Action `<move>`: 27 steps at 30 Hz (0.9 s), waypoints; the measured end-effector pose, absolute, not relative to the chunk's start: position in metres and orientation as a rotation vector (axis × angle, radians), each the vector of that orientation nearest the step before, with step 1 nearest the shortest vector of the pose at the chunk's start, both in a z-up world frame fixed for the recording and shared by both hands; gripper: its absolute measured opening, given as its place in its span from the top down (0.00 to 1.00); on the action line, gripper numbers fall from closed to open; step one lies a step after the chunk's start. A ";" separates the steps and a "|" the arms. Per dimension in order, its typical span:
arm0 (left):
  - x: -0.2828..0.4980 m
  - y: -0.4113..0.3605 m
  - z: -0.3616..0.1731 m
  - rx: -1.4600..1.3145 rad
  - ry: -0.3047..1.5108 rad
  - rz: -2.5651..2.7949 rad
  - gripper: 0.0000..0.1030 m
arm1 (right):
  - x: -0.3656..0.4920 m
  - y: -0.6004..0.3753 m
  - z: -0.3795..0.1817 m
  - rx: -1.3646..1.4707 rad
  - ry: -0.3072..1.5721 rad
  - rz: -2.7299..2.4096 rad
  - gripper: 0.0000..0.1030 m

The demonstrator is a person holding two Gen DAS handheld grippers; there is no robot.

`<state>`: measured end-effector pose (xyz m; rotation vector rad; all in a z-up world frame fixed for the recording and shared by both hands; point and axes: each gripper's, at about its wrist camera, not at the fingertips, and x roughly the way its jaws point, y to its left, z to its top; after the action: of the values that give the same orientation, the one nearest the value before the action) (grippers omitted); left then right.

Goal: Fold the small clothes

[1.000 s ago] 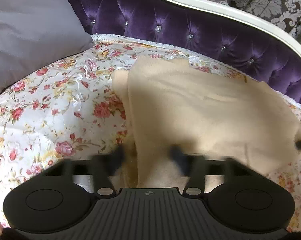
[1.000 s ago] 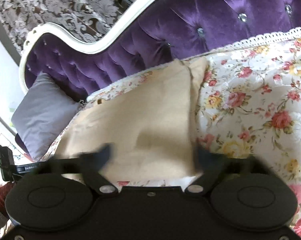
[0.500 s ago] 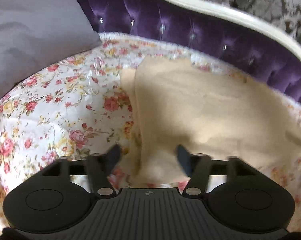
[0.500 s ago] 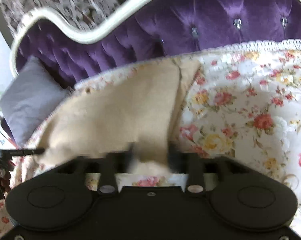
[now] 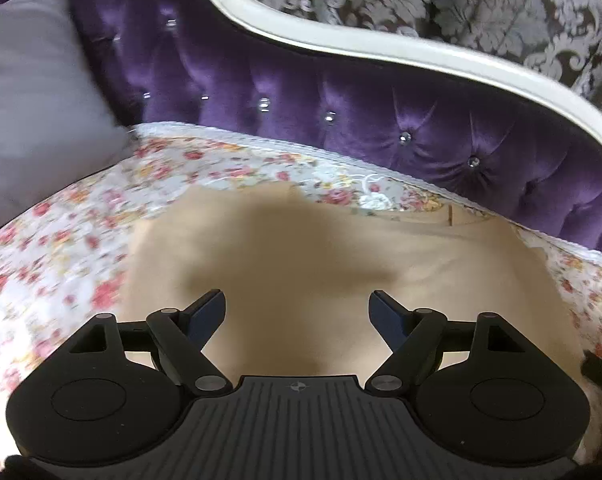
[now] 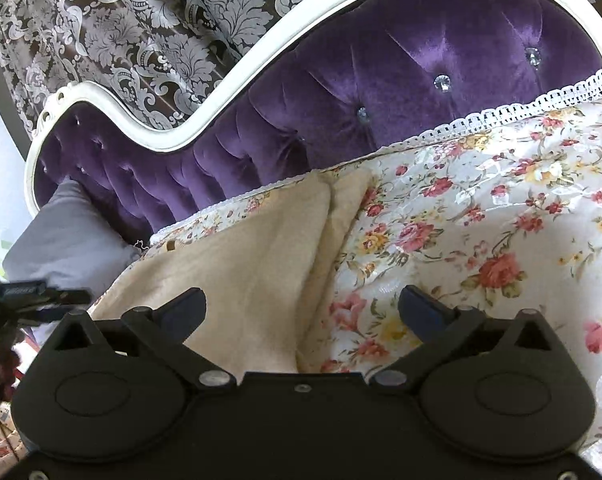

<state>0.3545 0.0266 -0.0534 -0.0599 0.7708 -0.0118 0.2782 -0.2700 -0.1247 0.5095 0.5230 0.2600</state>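
STEP: fold laid, beige garment (image 5: 301, 264) released | STATE: left hand-held gripper (image 5: 297, 312) and right hand-held gripper (image 6: 301, 312) jaws just opened, empty | NEXT: you probably regrasp an edge.

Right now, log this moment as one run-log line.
left gripper: jaws just opened, empty | right gripper: jaws open, empty | beige garment: lying released on floral cover

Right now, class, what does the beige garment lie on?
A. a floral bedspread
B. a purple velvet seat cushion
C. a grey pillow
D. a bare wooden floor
A: the beige garment lies flat on the floral bedspread, in front of the purple tufted headboard; the grey pillow sits apart from it, off to one side.
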 end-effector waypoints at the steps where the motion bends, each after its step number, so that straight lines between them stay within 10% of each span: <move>1: 0.362 0.019 -0.056 -0.043 0.771 0.003 0.24 | 0.278 -0.269 -0.124 0.502 0.523 0.258 0.00; 27: 0.427 -0.001 -0.094 0.049 0.906 0.082 0.05 | 0.271 -0.276 -0.126 0.554 0.489 0.279 0.00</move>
<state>0.4271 -0.0012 -0.0938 0.0490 0.9063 0.0824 0.2714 -0.2762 -0.1261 0.5543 0.4890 0.2788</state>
